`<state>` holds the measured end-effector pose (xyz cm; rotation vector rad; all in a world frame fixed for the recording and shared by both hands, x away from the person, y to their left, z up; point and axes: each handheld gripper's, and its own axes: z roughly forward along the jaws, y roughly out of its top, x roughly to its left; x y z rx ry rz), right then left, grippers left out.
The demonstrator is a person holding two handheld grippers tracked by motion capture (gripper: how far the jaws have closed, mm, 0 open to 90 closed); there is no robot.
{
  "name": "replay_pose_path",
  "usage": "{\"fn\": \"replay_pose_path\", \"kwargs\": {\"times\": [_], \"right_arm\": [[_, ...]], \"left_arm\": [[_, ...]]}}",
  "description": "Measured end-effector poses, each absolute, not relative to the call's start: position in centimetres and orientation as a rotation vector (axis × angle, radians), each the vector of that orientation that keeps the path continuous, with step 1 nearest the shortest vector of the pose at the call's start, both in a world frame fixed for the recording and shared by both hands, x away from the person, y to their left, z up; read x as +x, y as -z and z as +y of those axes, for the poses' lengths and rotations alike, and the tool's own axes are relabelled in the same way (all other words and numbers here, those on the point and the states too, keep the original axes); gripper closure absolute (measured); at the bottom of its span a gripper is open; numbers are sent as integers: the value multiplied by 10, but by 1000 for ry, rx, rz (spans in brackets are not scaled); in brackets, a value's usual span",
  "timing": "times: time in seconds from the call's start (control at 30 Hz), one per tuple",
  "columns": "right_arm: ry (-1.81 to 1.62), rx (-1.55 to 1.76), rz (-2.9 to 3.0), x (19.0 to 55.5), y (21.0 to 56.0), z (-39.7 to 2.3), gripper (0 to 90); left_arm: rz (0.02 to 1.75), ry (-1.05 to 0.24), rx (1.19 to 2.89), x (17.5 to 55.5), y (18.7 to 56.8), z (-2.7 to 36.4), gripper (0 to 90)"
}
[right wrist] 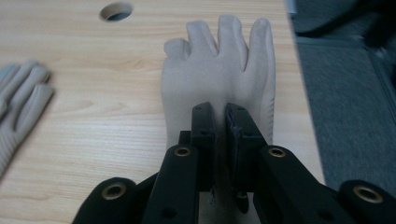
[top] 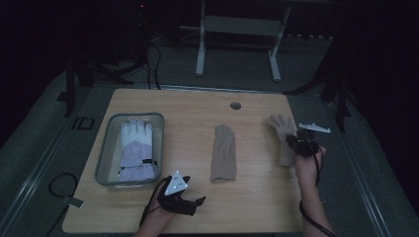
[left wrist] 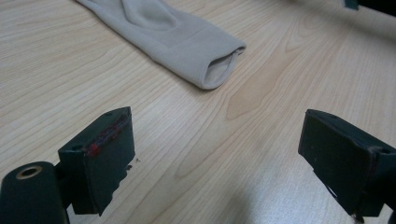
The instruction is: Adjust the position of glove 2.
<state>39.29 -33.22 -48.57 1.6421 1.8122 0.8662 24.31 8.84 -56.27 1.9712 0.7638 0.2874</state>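
Note:
A beige glove point(top: 281, 129) lies fingers-away near the table's right edge. My right gripper point(top: 295, 143) is over its wrist end. In the right gripper view the jaws point(right wrist: 220, 116) stand pressed together with the glove point(right wrist: 219, 65) pinched between them. A second beige glove point(top: 224, 153) lies flat mid-table, and its open cuff point(left wrist: 187, 37) faces my left gripper. The left gripper point(top: 197, 205) rests near the front edge. Its jaws point(left wrist: 219, 158) are wide apart over bare wood with nothing between them.
A clear plastic bin point(top: 106, 143) at the left holds a white and lavender ski glove point(top: 137, 148). A round cable hole point(top: 235, 105) sits at the table's far side. The right glove lies close to the table's right edge, with dark floor beyond.

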Motion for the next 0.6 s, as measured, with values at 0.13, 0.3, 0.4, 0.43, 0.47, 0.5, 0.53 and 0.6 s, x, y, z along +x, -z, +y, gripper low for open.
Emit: {"fn": "replay_pose_path", "kwargs": {"times": [0.13, 0.3, 0.4, 0.43, 0.47, 0.5, 0.53, 0.6], "right_arm": [[-872, 1691, 1789, 381, 486, -336, 824], [-813, 1762, 1791, 366, 500, -342, 821], [-795, 1767, 1818, 362, 511, -340, 818], [-776, 1758, 1835, 361, 515, -338, 817], [-763, 1760, 1843, 361, 519, -336, 815], [-762, 1764, 1853, 361, 524, -335, 811], [-746, 1753, 1875, 361, 528, -334, 805], [-725, 1762, 1896, 361, 537, -332, 773]], "left_arm": [[768, -285, 1979, 243, 563, 88, 108], [767, -277, 1978, 244, 563, 88, 108], [765, -276, 1980, 244, 564, 87, 108], [766, -277, 1983, 244, 564, 87, 108], [766, -276, 1981, 244, 564, 87, 108], [767, -276, 1982, 244, 564, 87, 108], [767, -277, 1982, 244, 564, 87, 108], [766, -275, 1980, 244, 564, 87, 108]]}}
